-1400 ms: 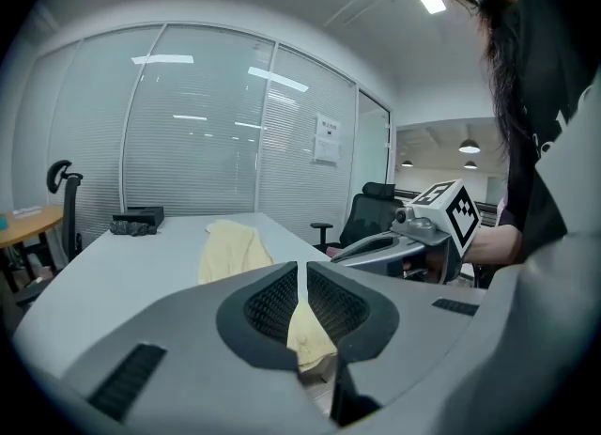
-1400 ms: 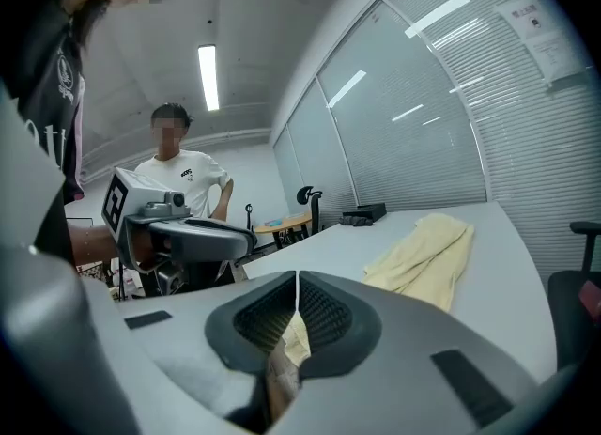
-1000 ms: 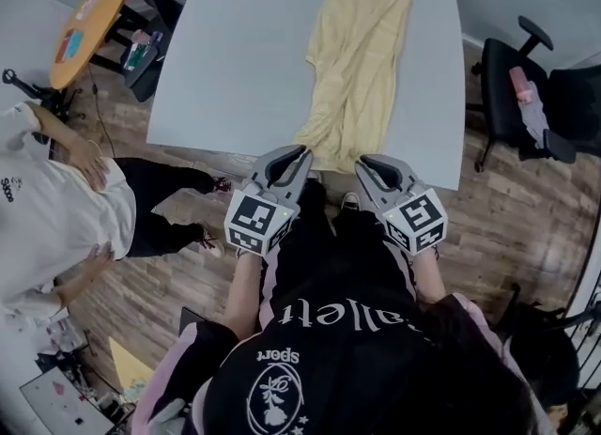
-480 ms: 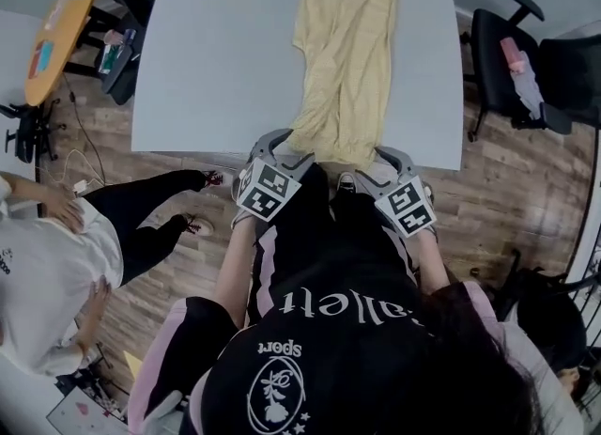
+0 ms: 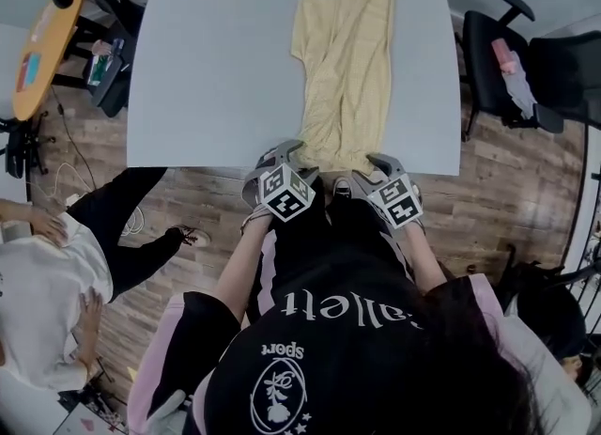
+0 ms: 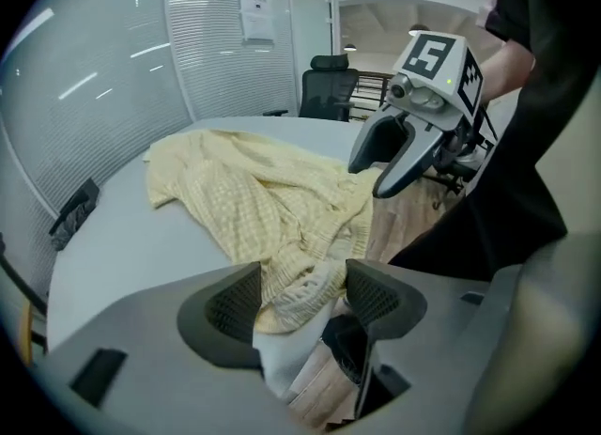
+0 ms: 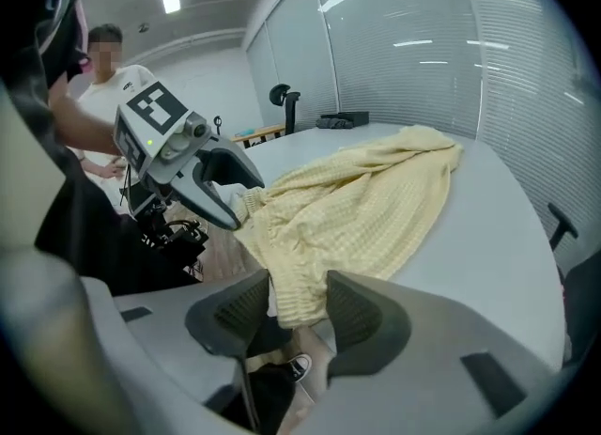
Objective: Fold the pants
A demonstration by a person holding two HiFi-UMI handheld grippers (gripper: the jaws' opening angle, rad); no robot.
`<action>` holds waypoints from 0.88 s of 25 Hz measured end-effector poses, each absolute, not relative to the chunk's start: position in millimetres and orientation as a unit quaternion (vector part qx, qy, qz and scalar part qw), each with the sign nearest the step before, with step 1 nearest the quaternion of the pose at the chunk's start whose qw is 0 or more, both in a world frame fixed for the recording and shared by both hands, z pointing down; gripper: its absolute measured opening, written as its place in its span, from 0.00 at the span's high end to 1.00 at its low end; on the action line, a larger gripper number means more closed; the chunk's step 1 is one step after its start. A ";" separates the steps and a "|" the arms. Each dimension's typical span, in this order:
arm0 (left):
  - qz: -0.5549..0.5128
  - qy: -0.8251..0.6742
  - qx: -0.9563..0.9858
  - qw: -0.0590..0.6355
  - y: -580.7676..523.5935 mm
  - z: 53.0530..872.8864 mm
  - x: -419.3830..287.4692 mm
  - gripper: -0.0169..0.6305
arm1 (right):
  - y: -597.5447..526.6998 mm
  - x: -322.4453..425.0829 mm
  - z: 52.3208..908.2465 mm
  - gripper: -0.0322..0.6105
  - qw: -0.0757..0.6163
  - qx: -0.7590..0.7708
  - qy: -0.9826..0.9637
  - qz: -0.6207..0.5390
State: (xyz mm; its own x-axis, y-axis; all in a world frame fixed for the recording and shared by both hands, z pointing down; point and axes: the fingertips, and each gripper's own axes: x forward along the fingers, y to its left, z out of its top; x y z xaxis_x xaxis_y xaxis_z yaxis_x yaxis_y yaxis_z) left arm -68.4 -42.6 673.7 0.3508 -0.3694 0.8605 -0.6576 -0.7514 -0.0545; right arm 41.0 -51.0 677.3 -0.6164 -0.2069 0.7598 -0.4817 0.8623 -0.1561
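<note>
Tabletop [image 5: 216,57] pants [image 5: 343,48] lie between opening left tool [image 6: 302,297], closing right tool [image 7: 299,306].

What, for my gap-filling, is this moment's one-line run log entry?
left gripper: jaws opening, pants edge between | right gripper: jaws closing, pants edge between | pants: lying lengthwise on table
</note>
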 end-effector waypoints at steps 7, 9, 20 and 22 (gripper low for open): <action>0.456 -0.300 0.822 0.165 -40.6 669.1 -61.5 0.72 | -52.3 38.0 672.6 0.79 0.384 0.194 -0.870 0.241; 0.445 -0.305 0.828 0.155 -44.5 657.9 -63.6 0.73 | -56.4 35.8 657.9 0.79 0.368 0.199 -0.873 0.249; 0.328 -0.371 0.866 0.077 -84.8 542.7 -77.8 0.74 | -99.8 23.3 531.9 0.79 0.219 0.245 -0.917 0.227; 0.313 -0.378 0.870 0.052 -94.7 516.4 -78.5 0.74 | -108.2 21.1 508.7 0.79 0.201 0.250 -0.924 0.209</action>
